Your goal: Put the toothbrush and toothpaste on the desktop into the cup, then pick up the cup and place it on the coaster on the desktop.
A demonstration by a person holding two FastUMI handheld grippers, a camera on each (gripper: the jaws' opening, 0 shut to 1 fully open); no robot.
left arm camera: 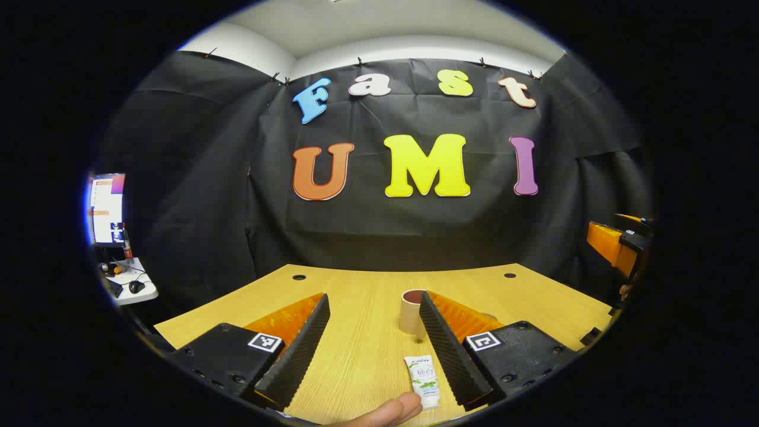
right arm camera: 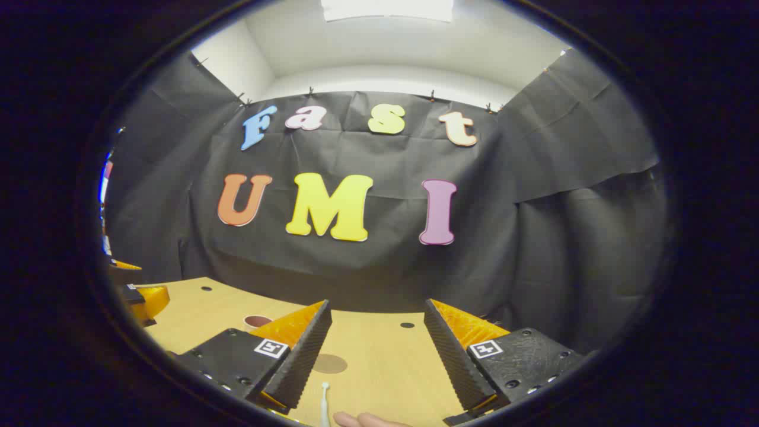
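Both grippers hover with jaws apart over the worktop (left arm camera: 367,332), each lined up with one item.

From my left gripper (left arm camera: 370,350) the toothpaste (left arm camera: 423,379) lies flat at 5 o'clock, the cup (left arm camera: 410,311) upright beyond at 1. My right gripper (right arm camera: 373,356) frames the toothbrush (right arm camera: 324,403) at 6, the coaster (right arm camera: 329,363) just past it; both items lie outside the cup.

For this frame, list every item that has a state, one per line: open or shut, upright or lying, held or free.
Left gripper: open, holding nothing.
Right gripper: open, holding nothing.
Toothpaste: lying flat on the desktop, free, a fingertip at its near end.
Toothbrush: lying on the desktop, free.
Cup: upright on the desktop, not on the coaster.
Coaster: flat on the desktop, nothing on it.
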